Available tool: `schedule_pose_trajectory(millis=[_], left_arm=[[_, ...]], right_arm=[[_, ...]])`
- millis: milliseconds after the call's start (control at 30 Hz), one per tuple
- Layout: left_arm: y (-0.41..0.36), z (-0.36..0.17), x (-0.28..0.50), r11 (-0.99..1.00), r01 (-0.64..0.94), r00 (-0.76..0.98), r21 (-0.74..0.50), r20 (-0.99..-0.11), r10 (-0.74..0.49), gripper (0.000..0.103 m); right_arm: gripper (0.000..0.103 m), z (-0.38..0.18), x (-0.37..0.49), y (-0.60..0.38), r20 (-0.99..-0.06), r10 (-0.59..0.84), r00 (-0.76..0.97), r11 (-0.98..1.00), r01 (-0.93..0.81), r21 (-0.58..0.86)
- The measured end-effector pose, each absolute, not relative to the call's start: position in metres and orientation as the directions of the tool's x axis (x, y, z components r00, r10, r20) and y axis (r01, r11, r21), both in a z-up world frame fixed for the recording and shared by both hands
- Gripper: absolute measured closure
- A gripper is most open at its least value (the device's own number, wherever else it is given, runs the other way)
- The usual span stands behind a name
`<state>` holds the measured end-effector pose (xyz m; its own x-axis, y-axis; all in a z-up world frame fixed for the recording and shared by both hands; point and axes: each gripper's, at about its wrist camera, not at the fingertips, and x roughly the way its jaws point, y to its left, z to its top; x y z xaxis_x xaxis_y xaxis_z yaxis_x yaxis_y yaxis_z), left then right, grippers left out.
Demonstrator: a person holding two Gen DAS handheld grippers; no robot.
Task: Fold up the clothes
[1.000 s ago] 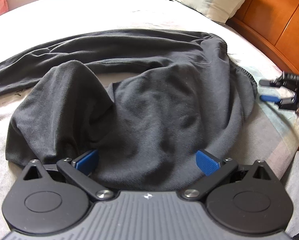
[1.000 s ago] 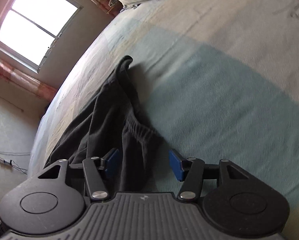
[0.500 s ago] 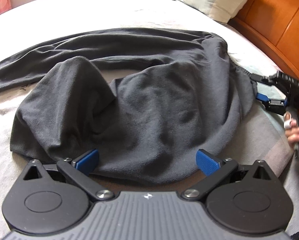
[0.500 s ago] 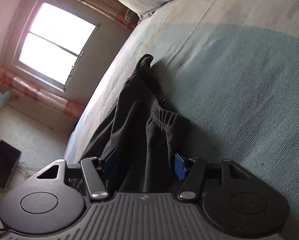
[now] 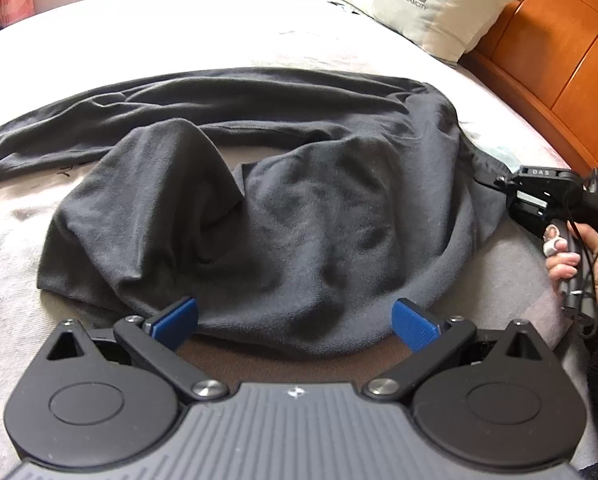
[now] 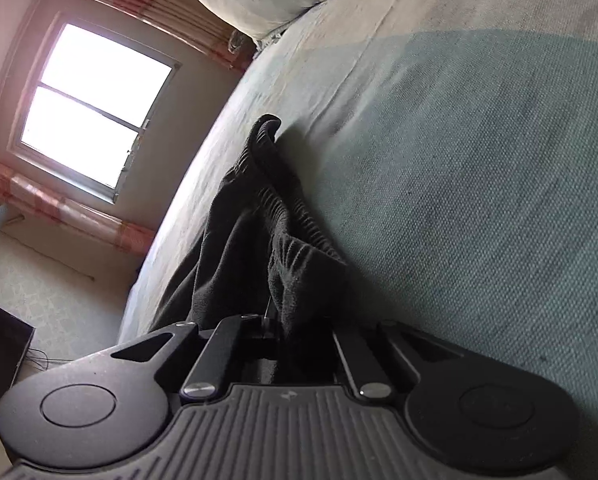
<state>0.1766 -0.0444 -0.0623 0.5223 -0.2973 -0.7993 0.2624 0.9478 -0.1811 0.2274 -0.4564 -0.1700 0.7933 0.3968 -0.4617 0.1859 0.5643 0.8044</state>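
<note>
A pair of dark grey trousers (image 5: 299, 208) lies crumpled on the bed, one leg stretching off to the left. My left gripper (image 5: 295, 316) hovers open over the near edge of the cloth, blue pads wide apart, gripping nothing. At the right edge of the left wrist view a hand holds my right gripper (image 5: 495, 178), which meets the ribbed waistband there. The right wrist view shows that waistband (image 6: 295, 256) pinched between the closed jaws of my right gripper (image 6: 295, 320); its pads are hidden by the cloth.
A pale pillow (image 5: 431, 0) rests at the head of the bed against an orange wooden headboard (image 5: 547, 48). The bedsheet (image 6: 479, 168) is pale with a green-blue patch. A bright window (image 6: 95, 108) and a black box (image 6: 3, 348) on the floor lie beyond the bed's far side.
My right gripper moved in onto the trousers' waistband and closed on it; earlier its blue pads stood apart around the cloth. The left gripper stayed in place, open.
</note>
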Motion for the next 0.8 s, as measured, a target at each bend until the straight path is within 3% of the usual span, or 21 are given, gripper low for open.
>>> schedule_pose_trajectory(millis=[367, 467, 600, 800], left_arm=[[-0.035, -0.056, 0.17, 0.954, 0.246, 0.542, -0.169, -0.792, -0.28, 0.001], [-0.038, -0.055, 0.17, 0.952, 0.259, 0.54, -0.16, -0.793, -0.28, 0.001], [-0.041, -0.054, 0.17, 0.948, 0.279, 0.541, -0.155, -0.79, -0.289, 0.001], [-0.053, -0.058, 0.176, 0.928, 0.337, 0.535, -0.159, -0.779, -0.328, 0.001]], right_arm=[[0.097, -0.141, 0.168, -0.463, -0.562, 0.296, 0.772, 0.633, 0.282, 0.721], [0.094, -0.138, 0.163, -0.464, -0.597, 0.256, 0.76, 0.654, 0.319, 0.686], [0.08, -0.126, 0.155, -0.461, -0.63, 0.175, 0.757, 0.693, 0.359, 0.625], [0.075, -0.082, 0.142, -0.437, -0.57, 0.091, 0.817, 0.81, 0.273, 0.52]])
